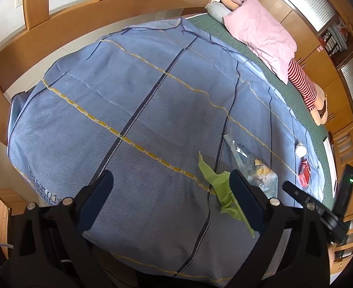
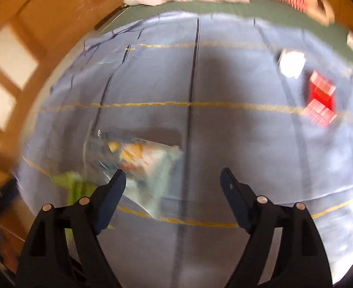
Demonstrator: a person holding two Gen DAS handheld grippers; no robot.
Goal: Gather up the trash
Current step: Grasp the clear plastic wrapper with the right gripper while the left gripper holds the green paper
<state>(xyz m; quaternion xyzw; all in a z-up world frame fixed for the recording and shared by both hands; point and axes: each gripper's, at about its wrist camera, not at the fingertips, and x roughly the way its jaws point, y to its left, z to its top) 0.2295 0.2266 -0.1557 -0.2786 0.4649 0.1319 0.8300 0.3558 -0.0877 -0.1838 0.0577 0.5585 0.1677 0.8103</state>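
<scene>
Left wrist view: the left claw (image 1: pixel 170 187) is hanging wide open over a bed covered by a blue blanket (image 1: pixel 118 100), holding nothing. Just beside its right finger a green paper scrap (image 1: pixel 216 180) is lying on the blanket, partly hidden behind that finger, and touching it on the far side is a clear plastic bag (image 1: pixel 255 168) with yellow and pale contents. Further right, near the bed's edge, a white crumpled wad (image 1: pixel 300 149) and a red packet (image 1: pixel 304 171) are sitting close together. Part of the right claw is poking in at the lower right. A pink pillow (image 1: pixel 260 31) is resting at the head of the bed.

Right wrist view, blurred: the right claw (image 2: pixel 172 176) is also standing wide open and empty. The clear plastic bag (image 2: pixel 138 160) is lying on the blanket at the left fingertip and not gripped, with the green scrap (image 2: pixel 76 187) further left. The white wad (image 2: pixel 291 63) and red packet (image 2: pixel 321 100) are lying well apart from the claw at upper right.

Judging by this, all four pieces are still lying loose on the bed, so collecting appears barely begun; no bin is showing in either view. Only the left view is giving sharp outlines and the room; only the right view is showing the bag's nearness to the right claw.
</scene>
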